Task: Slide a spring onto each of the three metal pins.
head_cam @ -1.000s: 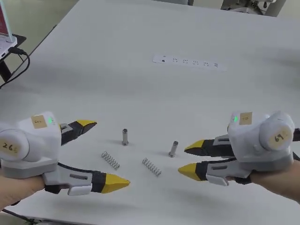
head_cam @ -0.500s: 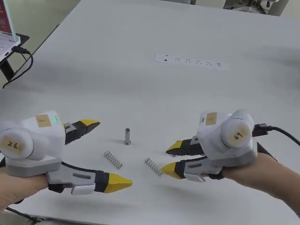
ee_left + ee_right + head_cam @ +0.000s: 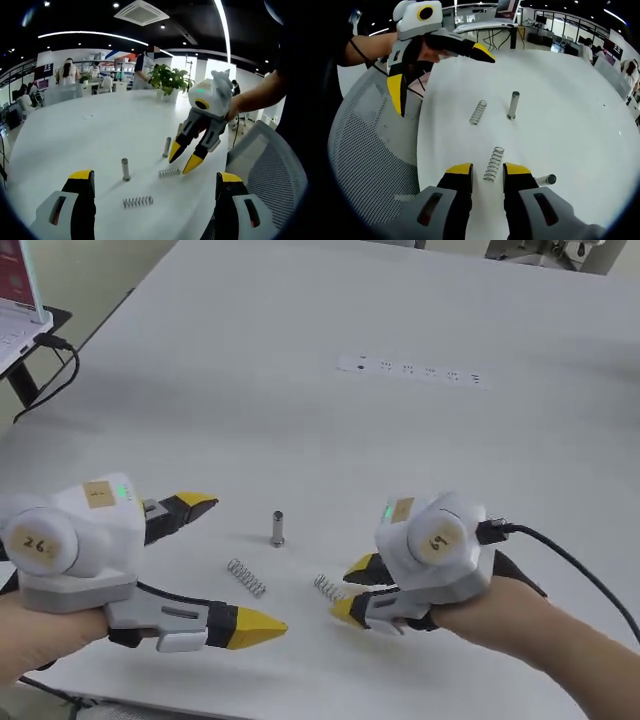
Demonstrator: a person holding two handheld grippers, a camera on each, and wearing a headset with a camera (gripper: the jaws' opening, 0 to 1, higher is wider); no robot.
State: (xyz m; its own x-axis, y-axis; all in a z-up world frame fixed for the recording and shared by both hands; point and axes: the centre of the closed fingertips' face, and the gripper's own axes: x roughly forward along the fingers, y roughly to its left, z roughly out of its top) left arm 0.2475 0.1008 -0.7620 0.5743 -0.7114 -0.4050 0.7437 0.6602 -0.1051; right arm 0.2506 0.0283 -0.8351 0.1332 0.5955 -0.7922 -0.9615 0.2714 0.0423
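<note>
Right gripper view: right tool (image 3: 487, 169) straddles a spring (image 3: 494, 161), jaws apart

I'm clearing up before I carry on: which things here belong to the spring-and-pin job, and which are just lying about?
Job: near spring, far spring, upright pin, second pin.
Lying about: power strip, laptop, cable.

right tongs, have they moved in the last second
Yes. In the head view the right tongs have moved left, toward the upright pin; their open tips now straddle the right-hand spring.
</note>
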